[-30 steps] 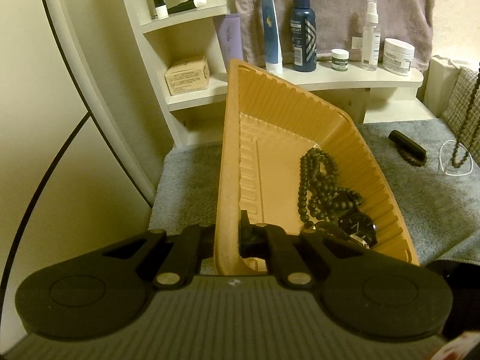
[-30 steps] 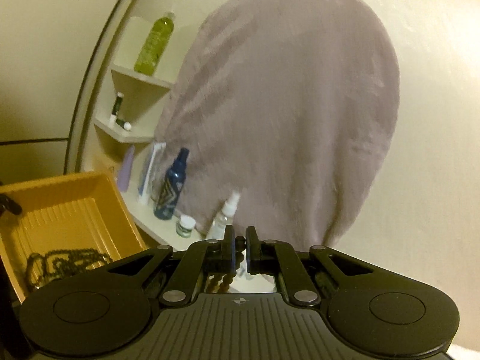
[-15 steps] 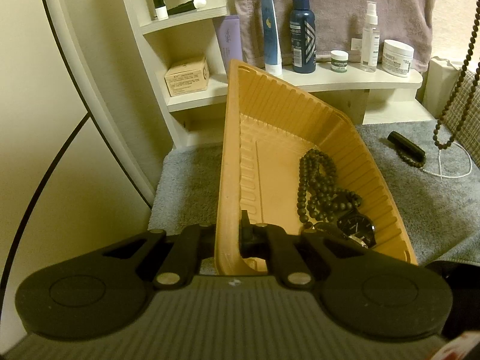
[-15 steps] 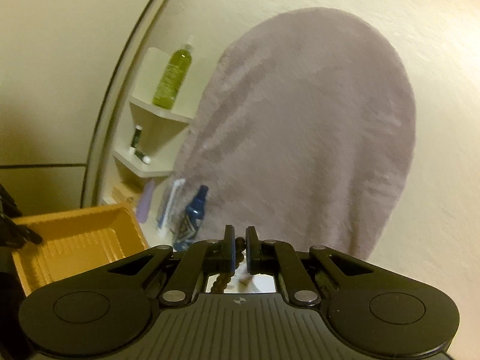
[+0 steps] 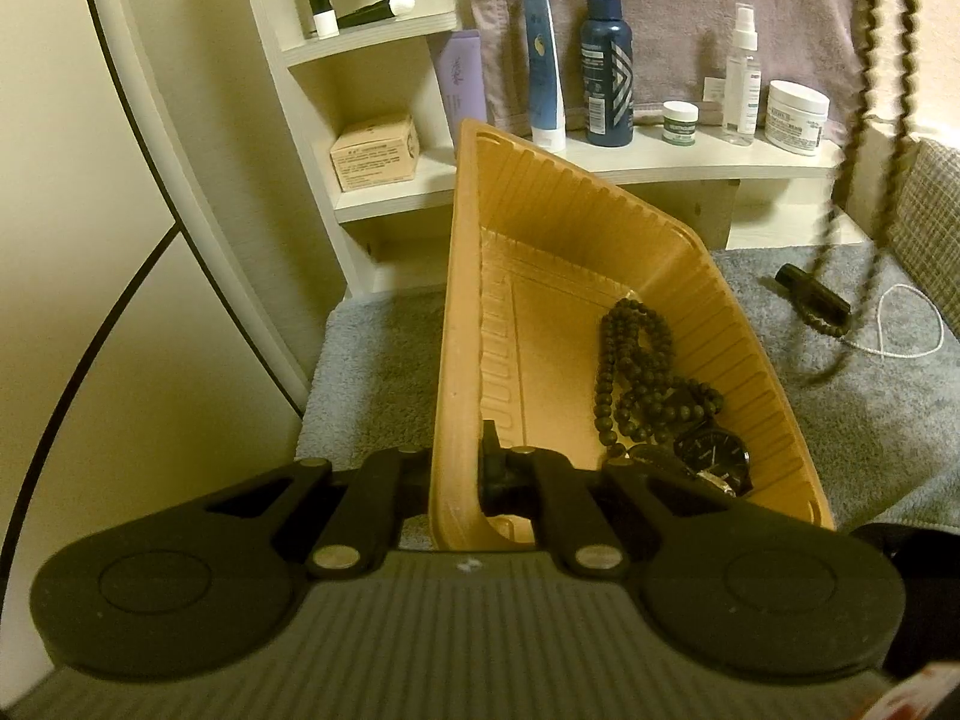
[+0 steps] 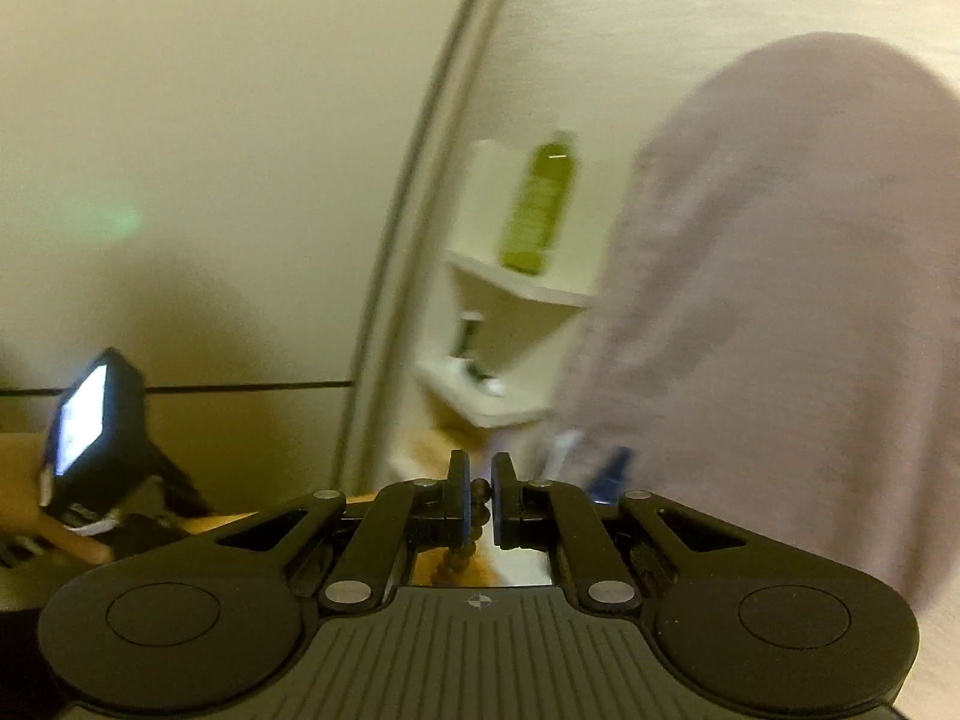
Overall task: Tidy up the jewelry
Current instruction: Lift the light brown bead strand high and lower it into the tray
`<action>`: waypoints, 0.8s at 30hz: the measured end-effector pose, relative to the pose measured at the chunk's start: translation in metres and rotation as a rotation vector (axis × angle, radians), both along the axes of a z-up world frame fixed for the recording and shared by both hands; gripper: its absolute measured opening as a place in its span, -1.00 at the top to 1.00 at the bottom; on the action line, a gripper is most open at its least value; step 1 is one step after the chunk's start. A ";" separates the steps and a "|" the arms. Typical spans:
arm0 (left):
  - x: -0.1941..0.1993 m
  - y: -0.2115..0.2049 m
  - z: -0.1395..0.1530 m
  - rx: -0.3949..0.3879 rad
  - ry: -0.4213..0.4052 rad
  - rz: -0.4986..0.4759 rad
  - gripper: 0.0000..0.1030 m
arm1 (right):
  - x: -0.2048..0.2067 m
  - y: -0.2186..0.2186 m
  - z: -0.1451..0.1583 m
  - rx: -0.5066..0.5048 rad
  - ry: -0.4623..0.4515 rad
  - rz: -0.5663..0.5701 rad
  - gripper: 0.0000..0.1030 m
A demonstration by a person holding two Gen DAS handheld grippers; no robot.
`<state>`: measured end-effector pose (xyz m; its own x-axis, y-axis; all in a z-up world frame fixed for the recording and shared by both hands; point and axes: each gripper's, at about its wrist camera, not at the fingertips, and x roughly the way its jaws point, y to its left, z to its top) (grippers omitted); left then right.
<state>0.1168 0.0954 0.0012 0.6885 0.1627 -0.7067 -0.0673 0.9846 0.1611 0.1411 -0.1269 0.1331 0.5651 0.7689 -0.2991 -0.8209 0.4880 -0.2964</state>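
A tray (image 5: 462, 312) fills mid-frame, tilted, holding a bead necklace (image 5: 636, 372) and a watch (image 5: 714, 456) at its lower right. Behind it, at upper frame, bottles (image 5: 606, 60) line a shelf (image 5: 690, 156). Another bead strand (image 5: 864, 60) hangs at far right.

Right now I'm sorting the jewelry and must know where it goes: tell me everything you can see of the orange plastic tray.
The orange plastic tray is shallow and rectangular, with ribbed walls and a flat rim. It is tilted, its near wall clamped by the left tool, above a grey towel. Inside, against its lower side, lie a dark beaded necklace and a black wristwatch.
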 end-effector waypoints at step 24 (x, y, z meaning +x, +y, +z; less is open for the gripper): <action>0.002 0.005 -0.002 -0.014 0.006 0.012 0.90 | 0.042 0.096 -0.087 -0.490 -0.134 0.274 0.87</action>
<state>0.1186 0.1005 -0.0012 0.6825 0.1606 -0.7130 -0.0780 0.9860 0.1474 0.1831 -0.0310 0.0465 0.4229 0.6819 -0.5968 -0.8374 0.0425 -0.5449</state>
